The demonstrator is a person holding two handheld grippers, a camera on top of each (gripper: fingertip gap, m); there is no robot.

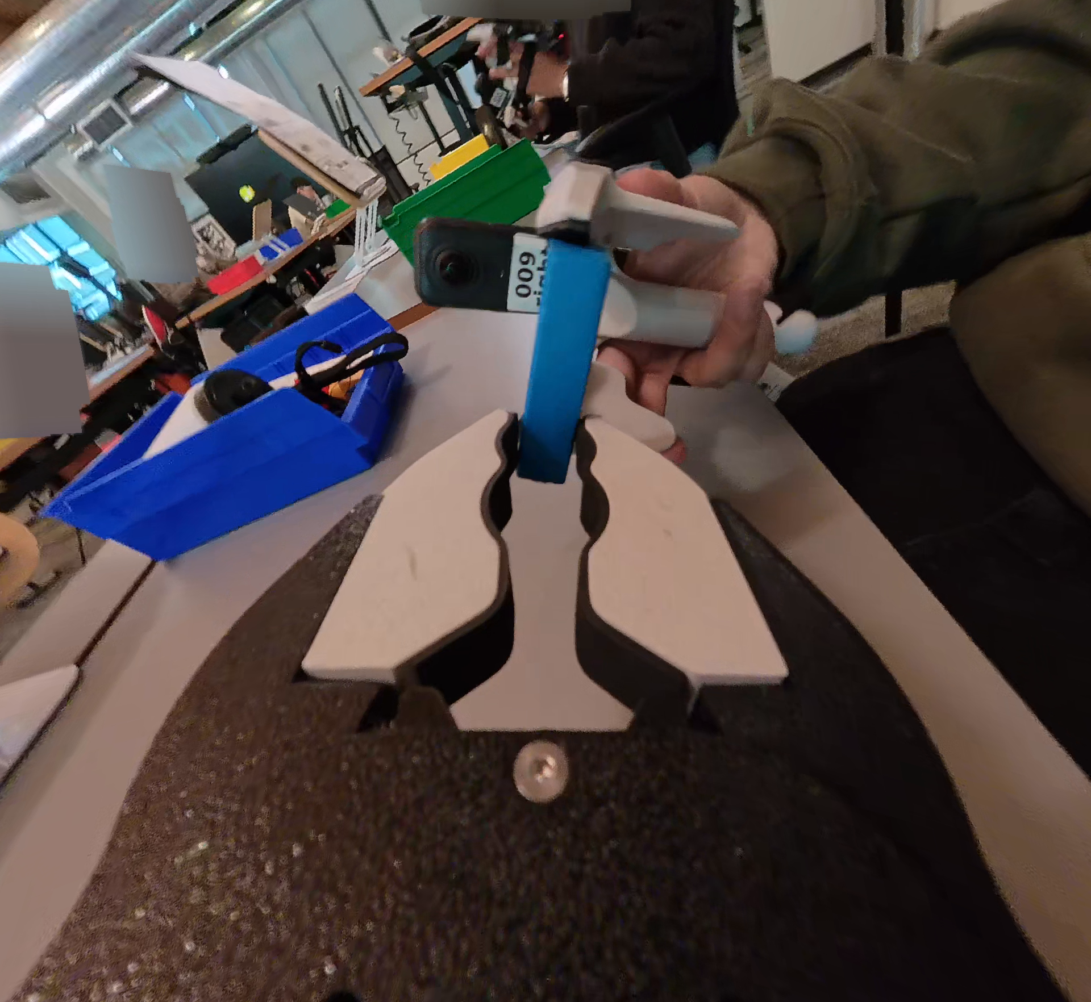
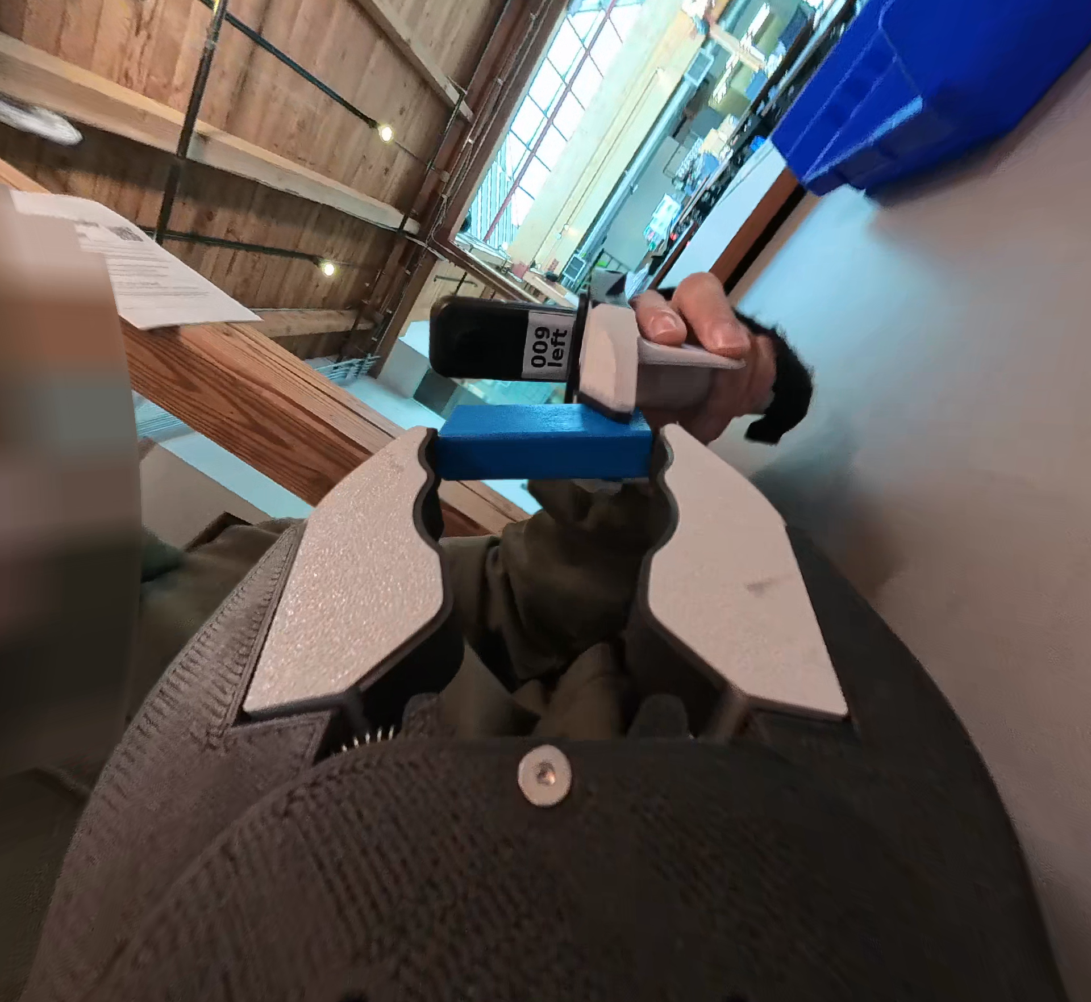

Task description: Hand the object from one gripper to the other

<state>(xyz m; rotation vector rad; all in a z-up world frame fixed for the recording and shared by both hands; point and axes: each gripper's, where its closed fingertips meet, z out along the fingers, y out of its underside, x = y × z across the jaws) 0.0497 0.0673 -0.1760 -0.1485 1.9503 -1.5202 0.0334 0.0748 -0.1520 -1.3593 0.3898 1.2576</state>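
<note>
Workshop: parts bins [image 1: 236, 466], cluttered workbenches [image 1: 425, 59], exposed ducting [image 1: 88, 29].

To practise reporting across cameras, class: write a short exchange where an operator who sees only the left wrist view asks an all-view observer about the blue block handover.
Operator: How does the right gripper hold the blue block?
Observer: The right wrist view shows it lengthwise between the fingers, one end against each.
Operator: What holds the left gripper?
Observer: A hand wraps its handle, in a dark cuff.
</note>
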